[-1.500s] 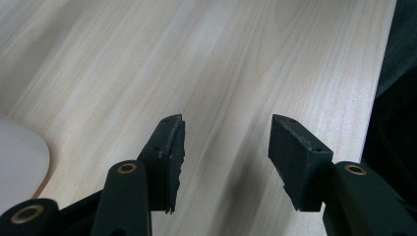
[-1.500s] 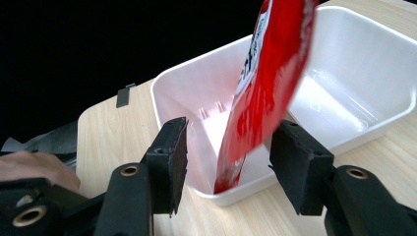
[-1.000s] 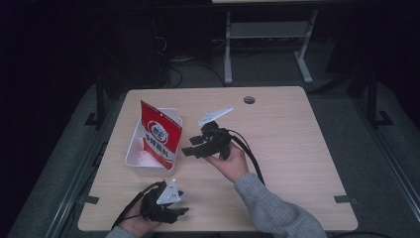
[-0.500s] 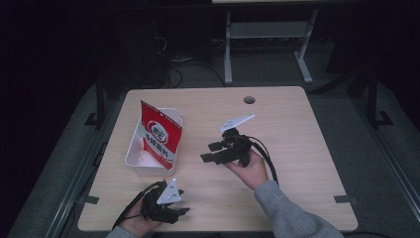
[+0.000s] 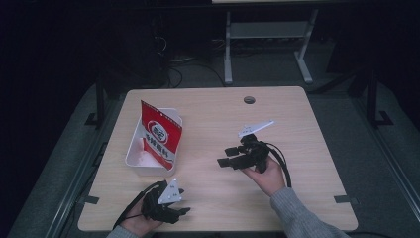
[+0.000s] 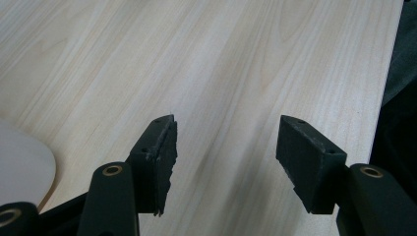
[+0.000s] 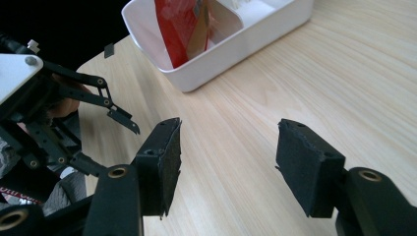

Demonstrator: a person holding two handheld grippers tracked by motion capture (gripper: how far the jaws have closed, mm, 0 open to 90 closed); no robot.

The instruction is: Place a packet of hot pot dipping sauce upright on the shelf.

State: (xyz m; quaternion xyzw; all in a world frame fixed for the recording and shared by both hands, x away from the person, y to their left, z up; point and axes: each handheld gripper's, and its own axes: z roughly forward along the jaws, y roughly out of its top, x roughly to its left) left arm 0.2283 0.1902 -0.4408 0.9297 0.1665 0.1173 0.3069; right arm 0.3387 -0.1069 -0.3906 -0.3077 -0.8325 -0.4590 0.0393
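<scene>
A red printed packet (image 5: 159, 135) stands upright in a white bin (image 5: 132, 157) at the table's left side. My right gripper (image 5: 225, 156) hovers over the middle of the table, right of the bin, jaws pointing toward it. In the right gripper view my right gripper (image 7: 228, 142) is open with bare wood between its pads, and the bin (image 7: 236, 54) and the packet (image 7: 182, 24) lie ahead. My left gripper (image 5: 182, 201) rests near the front edge, below the bin. Its own view shows my left gripper (image 6: 226, 142) open over bare tabletop.
The wooden table (image 5: 307, 148) has a round cable hole (image 5: 249, 99) near its far edge. A metal stand (image 5: 267, 44) and cables sit on the dark floor behind it. The table's right edge (image 6: 388, 73) runs close beside the left gripper's jaws.
My right gripper has drawn back from the bin, moving right and toward the person. The left gripper, packet and bin have stayed put.
</scene>
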